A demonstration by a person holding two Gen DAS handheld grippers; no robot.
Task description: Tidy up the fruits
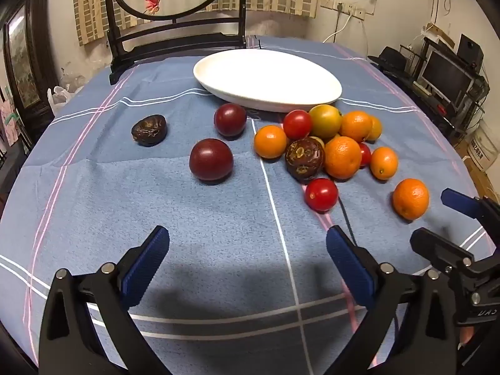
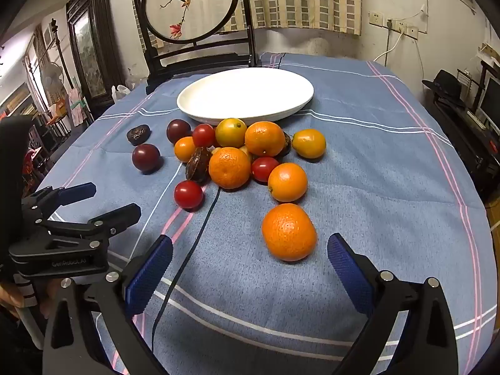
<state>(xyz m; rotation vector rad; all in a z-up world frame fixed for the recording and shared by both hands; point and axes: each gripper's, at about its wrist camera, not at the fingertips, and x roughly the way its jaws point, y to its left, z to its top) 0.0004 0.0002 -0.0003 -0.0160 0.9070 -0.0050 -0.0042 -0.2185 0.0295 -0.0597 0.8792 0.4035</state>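
Nearest the right gripper (image 2: 250,268), whose fingers gaped wide and empty, sat a mandarin (image 2: 289,232) apart from the fruit pile; centring it before squeezing gently seemed wise, left gripper (image 1: 247,262) equally wide

Open blue cloth (image 1: 218,234) up to the crowded fruit pile (image 1: 325,143) fronting the plate (image 1: 265,76).

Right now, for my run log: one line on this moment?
left hand-held gripper open | right hand-held gripper open | white plate empty | fruits on cloth
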